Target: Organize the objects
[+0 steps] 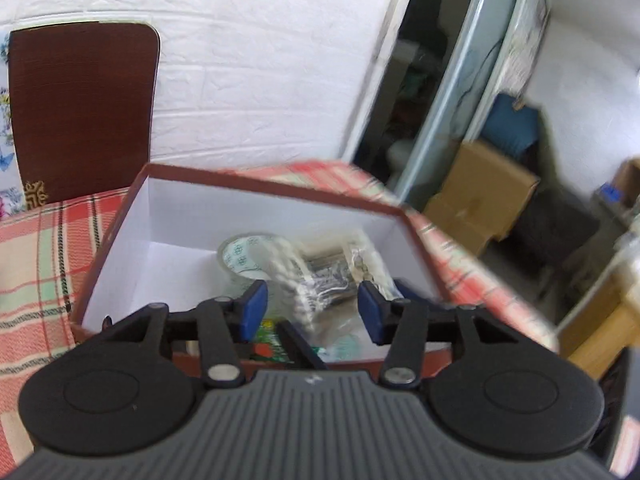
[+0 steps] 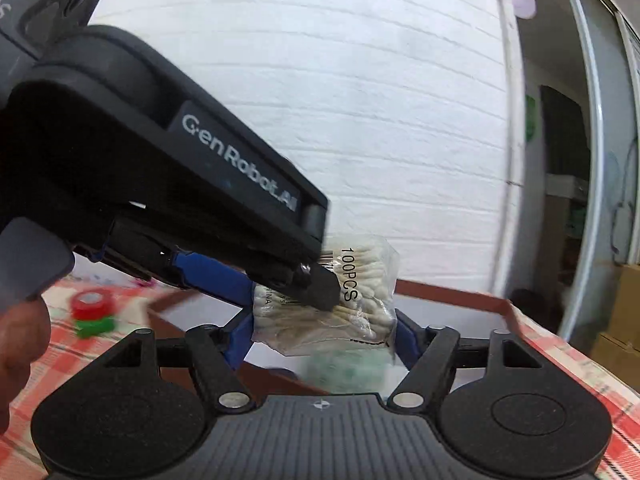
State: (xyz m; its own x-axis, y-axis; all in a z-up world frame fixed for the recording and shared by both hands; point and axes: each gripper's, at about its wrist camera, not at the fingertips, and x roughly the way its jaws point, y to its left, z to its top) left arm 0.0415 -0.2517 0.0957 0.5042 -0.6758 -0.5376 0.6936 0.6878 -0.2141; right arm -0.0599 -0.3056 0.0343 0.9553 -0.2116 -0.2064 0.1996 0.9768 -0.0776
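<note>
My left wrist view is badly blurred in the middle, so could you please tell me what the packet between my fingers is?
Observer: It is a clear bag of cotton swabs, printed 100PCS.
Operator: Thank you. Is the other gripper on it?
Observer: Yes, the bag sits between the fingers of the right gripper and touches both.
Operator: Is anything lying outside the box?
Observer: A red tape roll and a green tape roll lie close together on the tablecloth, to the left of the box.
</note>
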